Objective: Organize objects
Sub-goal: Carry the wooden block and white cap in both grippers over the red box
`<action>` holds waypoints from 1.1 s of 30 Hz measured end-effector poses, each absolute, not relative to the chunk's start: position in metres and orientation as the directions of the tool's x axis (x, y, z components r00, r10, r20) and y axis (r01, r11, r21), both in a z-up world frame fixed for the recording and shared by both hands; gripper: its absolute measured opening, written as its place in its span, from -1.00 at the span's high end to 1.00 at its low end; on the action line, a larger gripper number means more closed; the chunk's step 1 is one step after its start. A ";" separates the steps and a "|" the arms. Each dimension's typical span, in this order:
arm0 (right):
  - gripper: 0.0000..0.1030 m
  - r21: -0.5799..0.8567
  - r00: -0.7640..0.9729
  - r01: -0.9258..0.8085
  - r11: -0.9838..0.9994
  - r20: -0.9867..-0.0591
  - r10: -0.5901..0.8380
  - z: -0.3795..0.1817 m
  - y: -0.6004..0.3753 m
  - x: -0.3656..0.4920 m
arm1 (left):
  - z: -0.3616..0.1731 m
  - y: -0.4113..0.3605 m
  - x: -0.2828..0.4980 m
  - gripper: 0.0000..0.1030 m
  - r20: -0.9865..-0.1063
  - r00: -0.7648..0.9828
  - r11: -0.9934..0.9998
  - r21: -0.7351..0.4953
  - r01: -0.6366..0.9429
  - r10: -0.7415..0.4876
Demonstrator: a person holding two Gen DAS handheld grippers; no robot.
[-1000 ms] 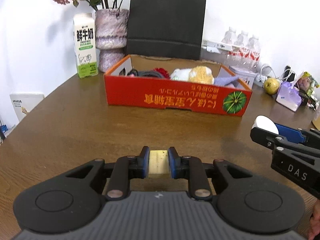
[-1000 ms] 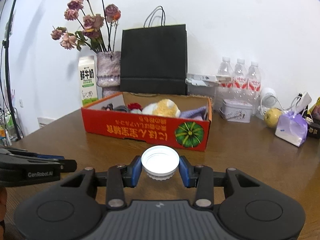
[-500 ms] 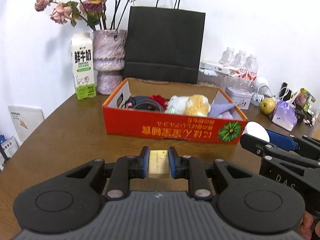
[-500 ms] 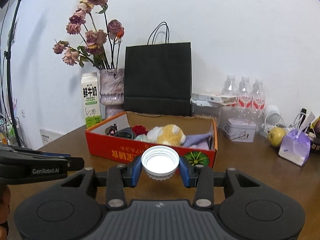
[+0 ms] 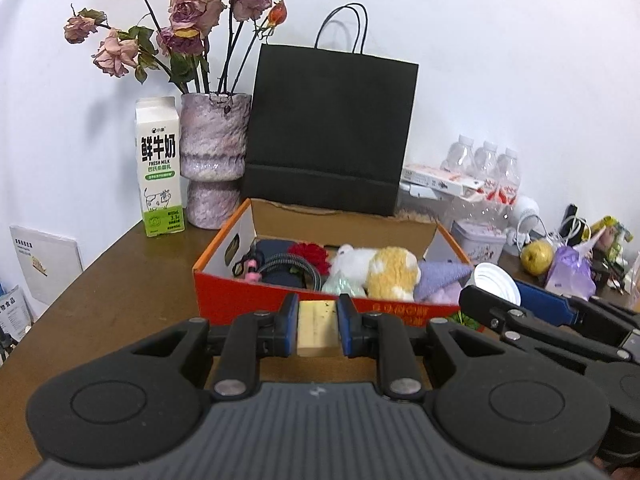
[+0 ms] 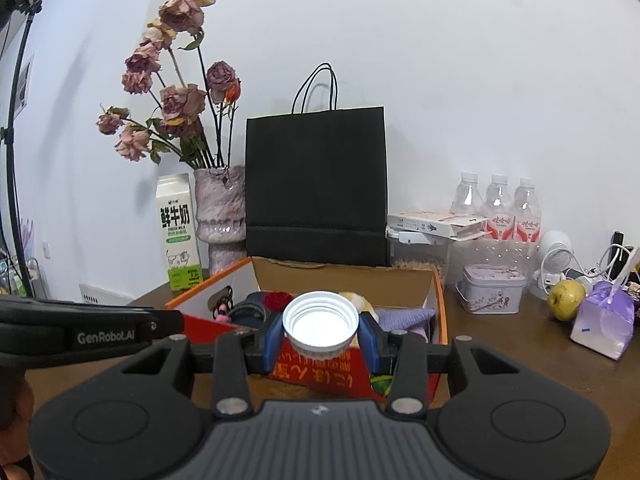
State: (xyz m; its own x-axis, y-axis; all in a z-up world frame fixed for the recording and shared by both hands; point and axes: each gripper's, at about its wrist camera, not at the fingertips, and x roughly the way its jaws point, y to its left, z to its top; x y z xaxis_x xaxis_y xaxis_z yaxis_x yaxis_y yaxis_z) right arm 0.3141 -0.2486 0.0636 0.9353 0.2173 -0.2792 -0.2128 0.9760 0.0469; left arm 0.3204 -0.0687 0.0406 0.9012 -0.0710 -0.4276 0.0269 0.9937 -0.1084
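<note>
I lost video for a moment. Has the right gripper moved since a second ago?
Yes. The right gripper, shut on the white cap, has risen and moved forward toward the orange box.

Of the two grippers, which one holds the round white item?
The right gripper: it is shut on a white ridged bottle cap, open side facing the camera. The left gripper instead clamps a pale wooden block.

Matt cardboard box (image 5: 224, 264), ridged white plastic cap (image 6: 320, 324), pale wood block (image 5: 317, 326), fluffy plush toy (image 5: 390, 272)
</note>
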 end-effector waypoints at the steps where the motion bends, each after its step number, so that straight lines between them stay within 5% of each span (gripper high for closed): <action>1: 0.25 0.048 0.936 -0.211 0.976 -0.277 0.216 0.064 -0.247 0.318 | 0.041 -0.069 0.324 0.58 -0.425 0.903 0.993 -0.111 0.024 -0.069; 33: 0.25 0.052 0.928 -0.210 0.976 -0.303 0.216 0.048 -0.242 0.440 | 0.031 -0.069 0.442 0.58 -0.424 0.904 0.994 -0.112 -0.001 -0.047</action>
